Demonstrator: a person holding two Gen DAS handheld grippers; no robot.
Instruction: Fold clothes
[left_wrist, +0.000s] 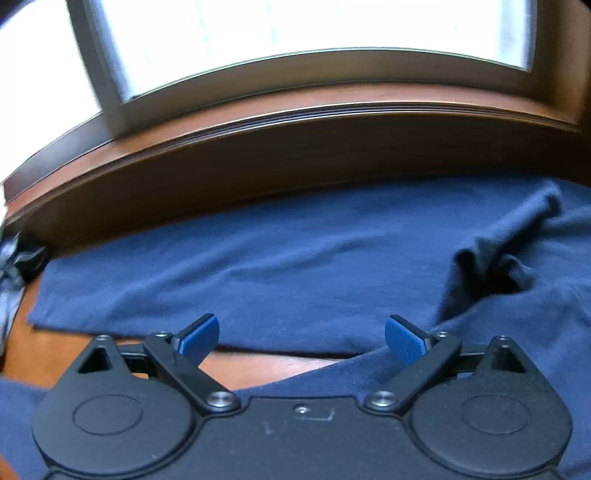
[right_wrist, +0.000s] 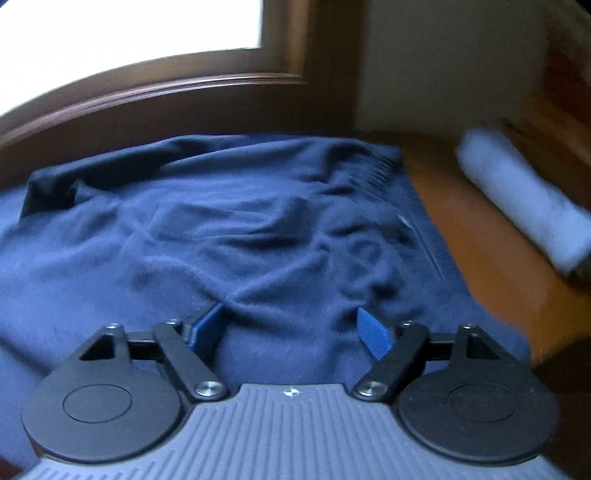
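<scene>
Navy garment (left_wrist: 258, 258) lies spread on the wooden desk (left_wrist: 74, 354), its far edge close under the window sill (left_wrist: 295, 122). It looks like trousers, though blur makes that uncertain.

Progress: in the left wrist view one long section lies flat toward the desk's left edge, hem squared, with a raised bunch of cloth (left_wrist: 498, 251) at its right. In the right wrist view the garment (right_wrist: 240, 229) is rumpled across its middle. Judged early: laid out, no tidy fold visible, smoothing and folding left.

Left gripper (left_wrist: 301, 334): jaws wide apart, nothing between the pads, bare desk showing below them.
Right gripper (right_wrist: 291, 326): jaws wide, over cloth, not pinching it.

Only the right view shows a pale rolled item (right_wrist: 524, 199) near the desk's right edge, and only the left shows the flat section's hem.
</scene>
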